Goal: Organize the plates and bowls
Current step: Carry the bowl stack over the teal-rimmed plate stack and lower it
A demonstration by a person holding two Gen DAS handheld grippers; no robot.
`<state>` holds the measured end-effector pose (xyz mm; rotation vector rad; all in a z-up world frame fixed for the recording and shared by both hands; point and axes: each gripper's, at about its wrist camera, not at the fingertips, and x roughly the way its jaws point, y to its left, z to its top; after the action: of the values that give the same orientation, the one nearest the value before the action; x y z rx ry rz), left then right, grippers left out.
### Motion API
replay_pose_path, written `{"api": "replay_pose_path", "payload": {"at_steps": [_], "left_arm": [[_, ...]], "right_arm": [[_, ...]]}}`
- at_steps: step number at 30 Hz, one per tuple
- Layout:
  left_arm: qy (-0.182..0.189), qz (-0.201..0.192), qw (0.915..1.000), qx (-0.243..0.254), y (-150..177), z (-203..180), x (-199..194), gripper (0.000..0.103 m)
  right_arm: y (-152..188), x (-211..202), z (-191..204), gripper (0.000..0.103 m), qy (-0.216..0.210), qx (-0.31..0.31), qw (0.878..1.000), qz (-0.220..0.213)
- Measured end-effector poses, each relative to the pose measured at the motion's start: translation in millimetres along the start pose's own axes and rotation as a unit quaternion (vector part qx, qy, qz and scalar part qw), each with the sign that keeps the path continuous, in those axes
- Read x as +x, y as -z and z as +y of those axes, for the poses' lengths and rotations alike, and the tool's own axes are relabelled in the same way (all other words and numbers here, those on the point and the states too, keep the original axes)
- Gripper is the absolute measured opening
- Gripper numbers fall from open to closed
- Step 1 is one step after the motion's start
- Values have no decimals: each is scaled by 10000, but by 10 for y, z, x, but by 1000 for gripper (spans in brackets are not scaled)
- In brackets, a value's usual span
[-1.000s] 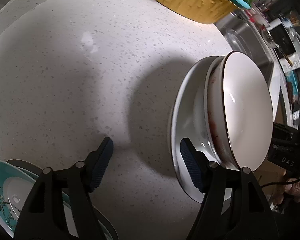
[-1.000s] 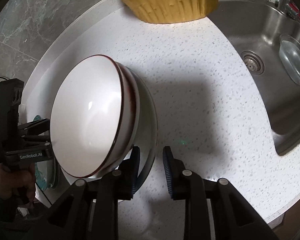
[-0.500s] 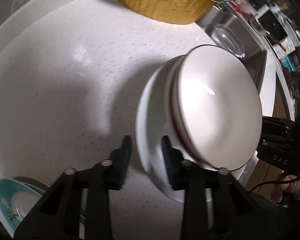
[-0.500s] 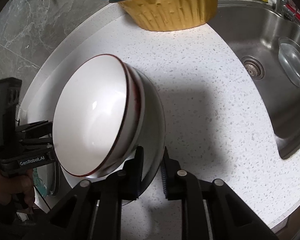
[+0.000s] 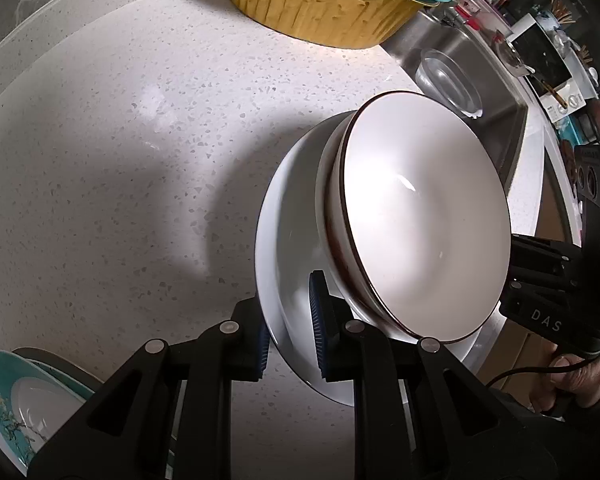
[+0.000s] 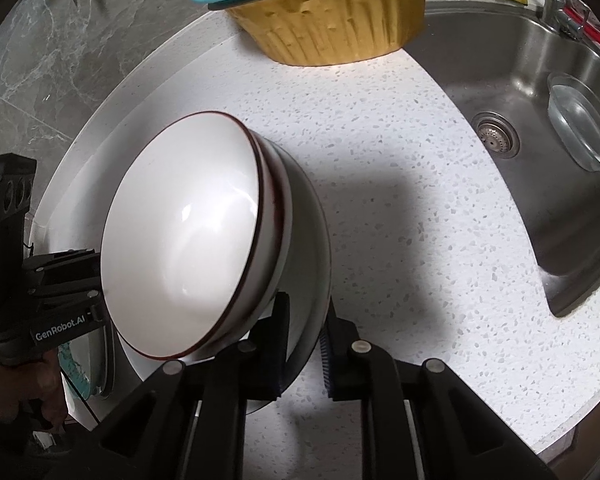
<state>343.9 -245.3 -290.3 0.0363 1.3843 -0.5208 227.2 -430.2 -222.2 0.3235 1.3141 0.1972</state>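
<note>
A white plate [image 5: 288,220] carries two nested white bowls [image 5: 420,220] with dark red rims. My left gripper [image 5: 290,320] has one pad under the plate's near rim and one on top, and its jaws are closing on it. In the right wrist view the same plate [image 6: 312,248] and bowls [image 6: 180,232] fill the left half. My right gripper [image 6: 303,340] is shut on the opposite rim. Each gripper's body shows in the other's view: the right gripper's body [image 5: 548,280] and the left gripper's body [image 6: 60,304], their fingertips hidden behind the bowls.
A teal floral plate [image 5: 4,392] on a darker one lies at the counter's left edge. A yellow basket [image 6: 340,20] with a teal colander of greens stands at the back. The steel sink [image 6: 520,100] with a glass bowl [image 6: 580,128] is on the right.
My left gripper, wide open beside the plate before, has slid onto its rim and closed. My right gripper's jaws have narrowed onto the opposite rim.
</note>
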Motion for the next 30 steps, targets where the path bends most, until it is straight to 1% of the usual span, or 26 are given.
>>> {"api": "replay_pose_path", "payload": {"at_steps": [8, 15, 23, 30], "left_arm": [[-71, -62, 10000, 18, 44, -39, -79, 15], [-110, -326, 9993, -128, 135, 6, -411, 15], [-262, -656, 9956, -611, 414, 280, -873, 15], [-455, -860, 9880, -1199, 838, 695, -1242, 15]], "right_arm": [[27, -30, 19, 16, -7, -9, 10000, 6], [2, -176, 158, 16, -56, -186, 9998, -82], [-122, -332, 642, 16, -193, -837, 9962, -152], [-105, -283, 1213, 16, -431, -1400, 9892, -45]]}}
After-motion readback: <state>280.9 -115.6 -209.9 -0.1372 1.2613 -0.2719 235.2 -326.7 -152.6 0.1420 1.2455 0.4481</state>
